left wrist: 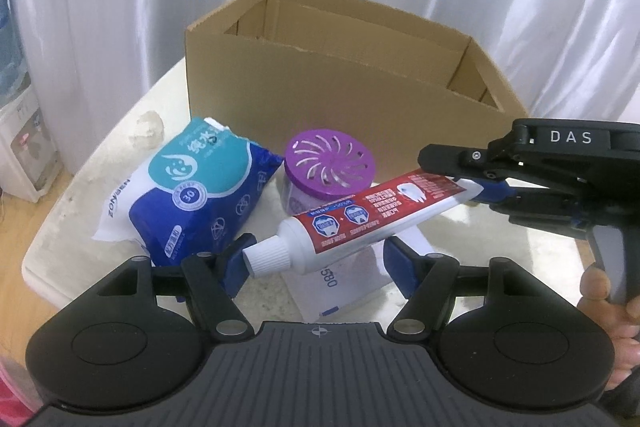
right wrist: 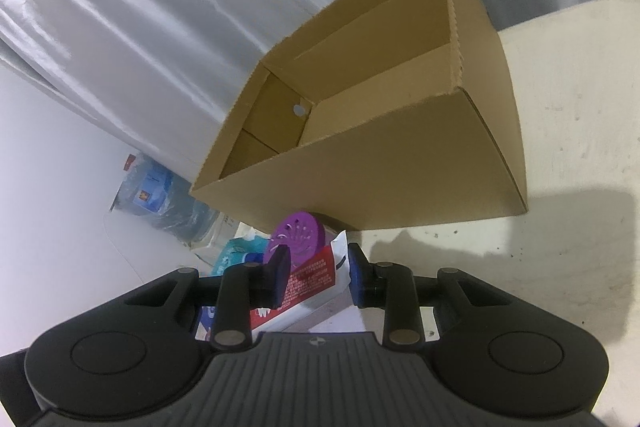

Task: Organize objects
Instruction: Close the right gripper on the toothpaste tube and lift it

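Both grippers were busy: my right gripper (left wrist: pixel 460 183) pinched the toothpaste tube (left wrist: pixel 360 219) by its crimped tail, my left gripper (left wrist: pixel 316 263) stood wide around its cap. At twelve o'clock the cardboard box (left wrist: pixel 320 99) looked empty; wipes pack (left wrist: pixel 188 195) and purple-lidded jar (left wrist: pixel 328 171) waited outside it.

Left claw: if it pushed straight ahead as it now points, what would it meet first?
Probably the toothpaste tube, lying across the gap ahead of the open left claw and held by the right claw; depth is unclear.
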`<move>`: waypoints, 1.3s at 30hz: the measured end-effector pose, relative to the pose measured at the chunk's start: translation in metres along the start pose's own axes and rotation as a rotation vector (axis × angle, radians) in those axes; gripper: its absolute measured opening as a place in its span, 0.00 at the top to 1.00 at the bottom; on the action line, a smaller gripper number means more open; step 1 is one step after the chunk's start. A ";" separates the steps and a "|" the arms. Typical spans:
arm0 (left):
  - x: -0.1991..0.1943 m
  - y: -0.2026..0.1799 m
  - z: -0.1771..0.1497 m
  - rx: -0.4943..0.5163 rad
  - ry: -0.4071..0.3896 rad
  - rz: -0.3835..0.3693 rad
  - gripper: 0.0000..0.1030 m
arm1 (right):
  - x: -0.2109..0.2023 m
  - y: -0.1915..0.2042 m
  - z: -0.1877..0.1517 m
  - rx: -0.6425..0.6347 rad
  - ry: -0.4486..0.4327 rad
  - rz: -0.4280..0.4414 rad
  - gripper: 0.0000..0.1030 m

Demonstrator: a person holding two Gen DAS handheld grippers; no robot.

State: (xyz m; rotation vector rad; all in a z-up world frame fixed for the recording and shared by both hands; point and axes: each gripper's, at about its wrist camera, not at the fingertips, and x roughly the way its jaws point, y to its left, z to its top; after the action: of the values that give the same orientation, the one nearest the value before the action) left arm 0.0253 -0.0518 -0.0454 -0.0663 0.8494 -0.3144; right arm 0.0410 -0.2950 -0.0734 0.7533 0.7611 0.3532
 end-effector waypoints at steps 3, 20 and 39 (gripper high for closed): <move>-0.007 -0.001 0.000 0.002 -0.012 0.001 0.32 | -0.006 0.003 -0.001 -0.005 -0.007 0.007 0.68; -0.059 -0.027 0.019 0.060 -0.141 -0.012 0.35 | -0.044 0.040 0.003 -0.032 -0.069 0.074 0.69; -0.062 -0.006 0.003 0.096 -0.098 0.010 0.33 | -0.057 0.019 0.019 -0.051 -0.107 -0.023 0.75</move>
State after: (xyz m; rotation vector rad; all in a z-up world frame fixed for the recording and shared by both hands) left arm -0.0122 -0.0394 0.0025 0.0116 0.7359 -0.3397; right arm 0.0151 -0.3222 -0.0227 0.7094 0.6574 0.3076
